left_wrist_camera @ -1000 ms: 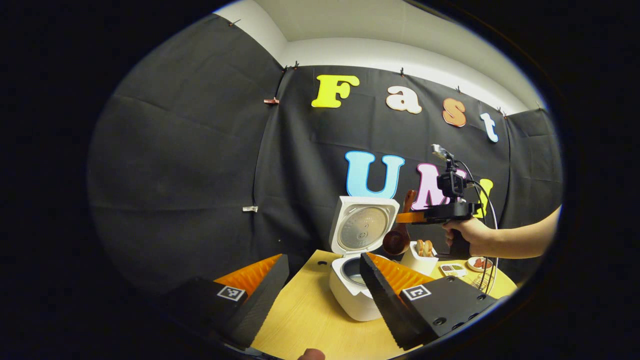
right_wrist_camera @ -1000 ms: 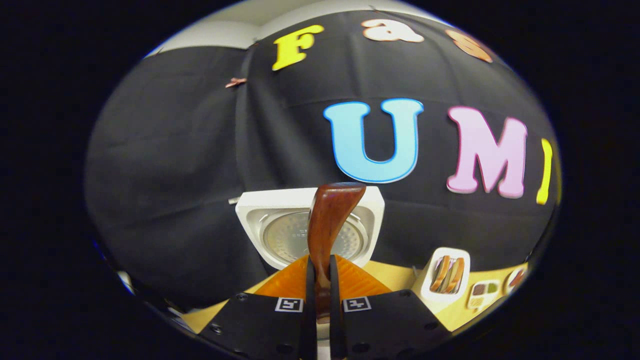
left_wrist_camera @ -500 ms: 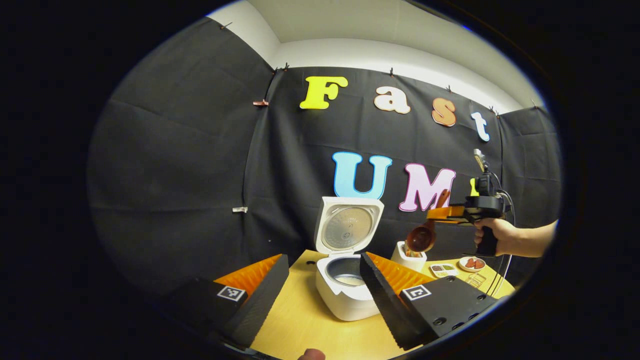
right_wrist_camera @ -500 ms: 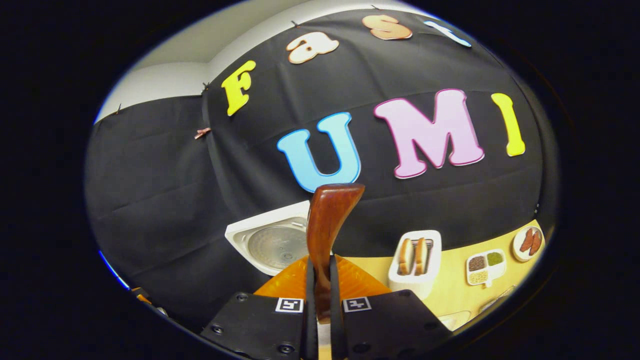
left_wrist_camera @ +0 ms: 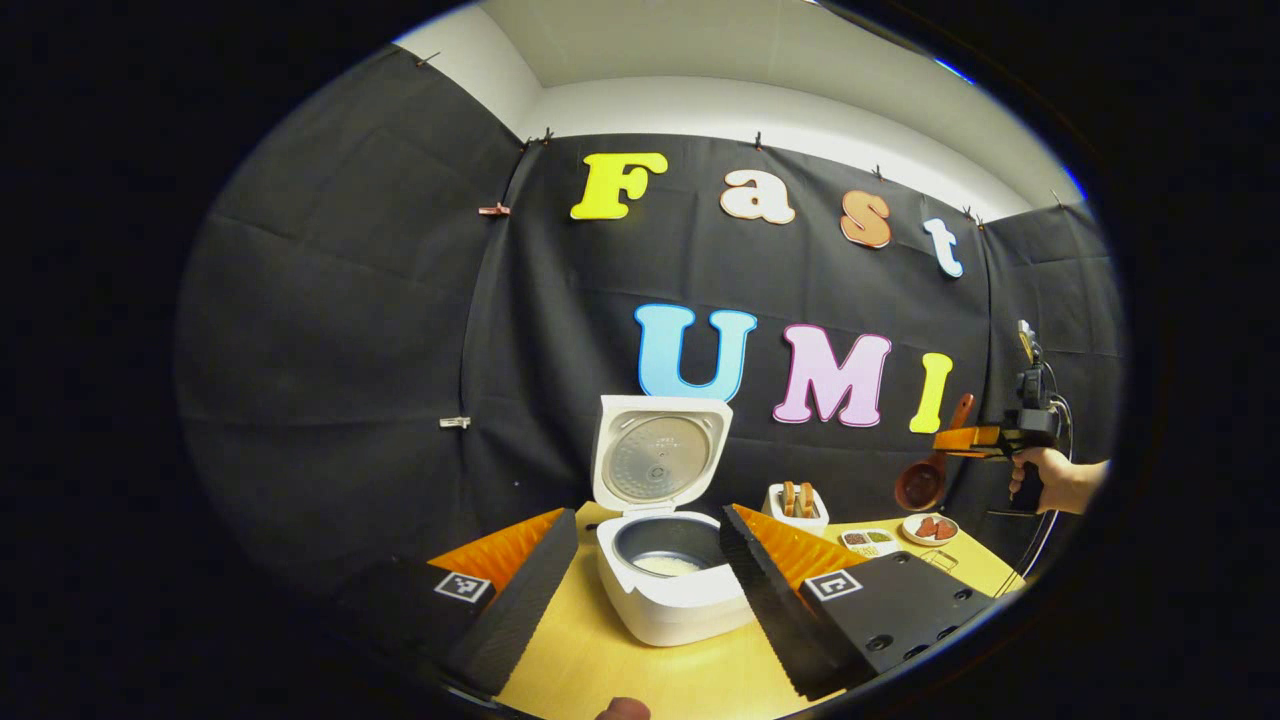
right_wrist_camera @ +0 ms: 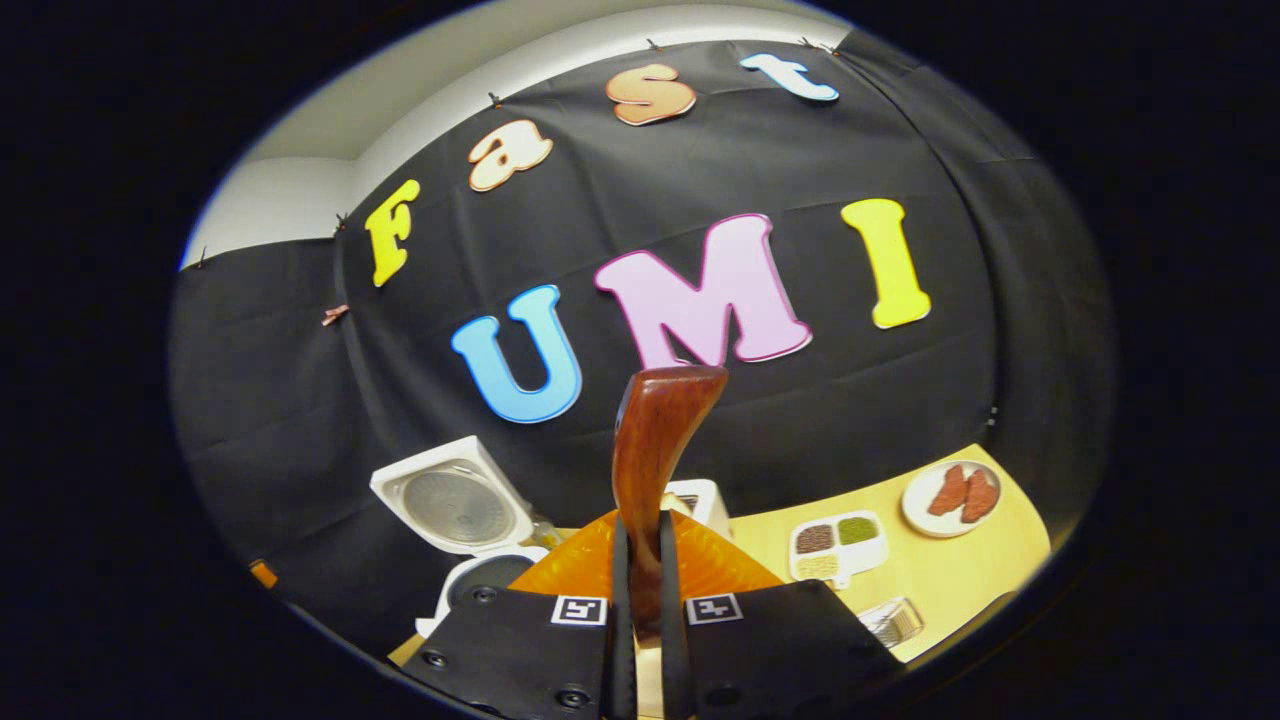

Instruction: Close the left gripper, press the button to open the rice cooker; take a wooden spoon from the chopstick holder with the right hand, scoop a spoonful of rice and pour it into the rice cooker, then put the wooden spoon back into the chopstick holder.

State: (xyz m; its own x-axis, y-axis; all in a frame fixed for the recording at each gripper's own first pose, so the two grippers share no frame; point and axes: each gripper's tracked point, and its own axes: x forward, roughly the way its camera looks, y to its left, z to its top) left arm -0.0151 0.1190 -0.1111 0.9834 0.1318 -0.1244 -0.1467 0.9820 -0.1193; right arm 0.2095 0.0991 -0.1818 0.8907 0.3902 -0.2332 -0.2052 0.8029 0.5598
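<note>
The wooden table [left_wrist_camera: 600,660] spreads out under everything, and right ahead of the left gripper [left_wrist_camera: 650,560], between its 2 fingers, sits the white rice cooker [left_wrist_camera: 665,600]. Its lid [left_wrist_camera: 660,455] stands straight up at the back, the dark inner pot is exposed, and there's a pale patch of rice at the bottom. That left gripper hangs with its jaws wide apart, nothing between them, just short of the cooker's front.

Off to the far right of it, well apart, a hand [left_wrist_camera: 1050,478] holds the right gripper [left_wrist_camera: 960,440] up above the table's right end. Its jaws are pressed together on the handle of the wooden spoon [right_wrist_camera: 655,450], both fingers squeezing it. In the right gripper view the handle rises straight up from the fingers. In the left gripper view the bowl of the spoon hangs below the gripper, over the table.

Below and ahead of that claw: the white chopstick holder [left_wrist_camera: 795,503], just right of the cooker. Further right, a small divided dish [right_wrist_camera: 838,545] with 3 compartments, then a round plate [right_wrist_camera: 950,497] with 2 reddish pieces on it.
</note>
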